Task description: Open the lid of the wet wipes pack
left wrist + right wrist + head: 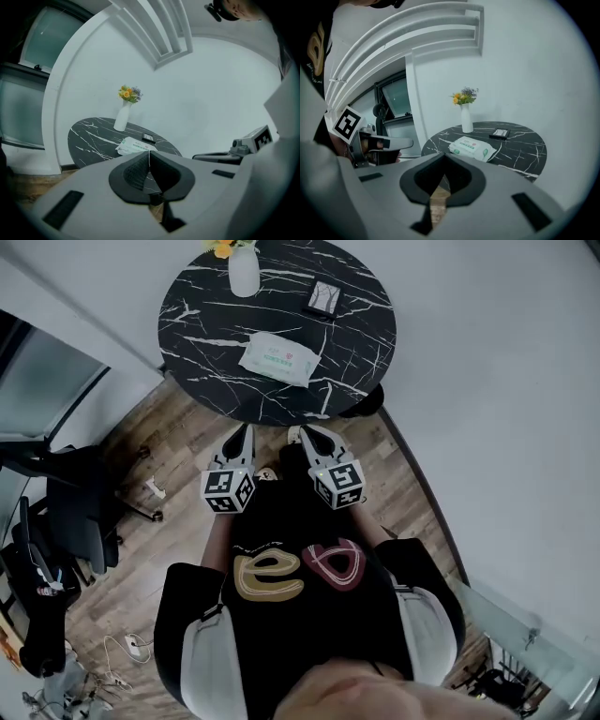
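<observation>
Dim, flat and cool in all three views, with a grey-blue cast and muted colour. Lit diffusely, from no source that can be made out. Brightest on the plain white wall [211,103]; duller in the large grey-green window panes [28,117]. Soft, faint shadows and an even matt tone across the round black white-veined marble table [356,343], edge to edge.

Strongly barrel-distorted. Bends the white slatted ceiling panel [417,33] into arcs and blackens the corners of both gripper views. Soft and out of focus on the grey, black-padded left gripper [149,154] and right gripper [444,154] close to the lens; sharper at the table.
</observation>
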A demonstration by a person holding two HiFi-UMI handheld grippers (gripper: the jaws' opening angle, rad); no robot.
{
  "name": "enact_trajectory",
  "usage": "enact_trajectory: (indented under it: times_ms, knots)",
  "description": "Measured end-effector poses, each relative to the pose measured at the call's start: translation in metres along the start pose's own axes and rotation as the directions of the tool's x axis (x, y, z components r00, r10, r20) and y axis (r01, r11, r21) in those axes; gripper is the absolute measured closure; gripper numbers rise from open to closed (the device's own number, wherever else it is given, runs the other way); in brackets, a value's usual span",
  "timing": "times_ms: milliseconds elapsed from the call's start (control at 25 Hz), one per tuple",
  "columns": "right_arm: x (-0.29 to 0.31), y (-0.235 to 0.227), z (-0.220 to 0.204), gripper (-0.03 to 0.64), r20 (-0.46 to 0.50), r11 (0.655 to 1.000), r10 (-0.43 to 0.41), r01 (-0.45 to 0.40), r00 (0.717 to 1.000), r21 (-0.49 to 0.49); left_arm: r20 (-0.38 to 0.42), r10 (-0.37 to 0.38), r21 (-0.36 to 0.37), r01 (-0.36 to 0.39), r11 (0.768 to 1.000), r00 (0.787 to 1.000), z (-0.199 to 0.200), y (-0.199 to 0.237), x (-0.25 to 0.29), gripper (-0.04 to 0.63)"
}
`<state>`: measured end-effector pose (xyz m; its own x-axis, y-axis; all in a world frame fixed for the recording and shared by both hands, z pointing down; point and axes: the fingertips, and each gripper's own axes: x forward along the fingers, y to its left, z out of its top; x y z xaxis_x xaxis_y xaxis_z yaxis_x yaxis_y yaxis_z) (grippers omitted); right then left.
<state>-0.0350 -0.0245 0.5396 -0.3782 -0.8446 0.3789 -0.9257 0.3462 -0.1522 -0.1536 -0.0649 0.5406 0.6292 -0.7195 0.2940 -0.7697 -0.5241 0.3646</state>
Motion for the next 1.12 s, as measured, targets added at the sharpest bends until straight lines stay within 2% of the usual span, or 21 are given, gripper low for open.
enact_trajectory:
  times_ms: [560,800,960,1120]
  knots:
    - [0.054,-0.053,0.025,0.606,-0.038,0.995,0.099,-0.100,0.994,-0.013,-0.020,0.105,0.006,-0.105,0.994,0.994,0.013,0.009,0.058,0.578]
    - [0.082,-0.075,0.043,0.606,-0.050,0.987,0.148,-0.151,0.988,-0.058,-0.035,0.172,0.000,-0.172,0.985,0.985,0.018,0.018,0.089,0.578]
    - [0.105,-0.087,0.049,0.604,-0.096,0.978,0.169,-0.179,0.981,-0.108,-0.072,0.229,0.011,-0.229,0.973,0.971,0.012,0.031,0.112,0.578]
    - [0.127,-0.094,0.055,0.604,-0.135,0.969,0.202,-0.219,0.970,-0.119,-0.094,0.250,0.018,-0.250,0.968,0.964,0.013,0.039,0.132,0.578]
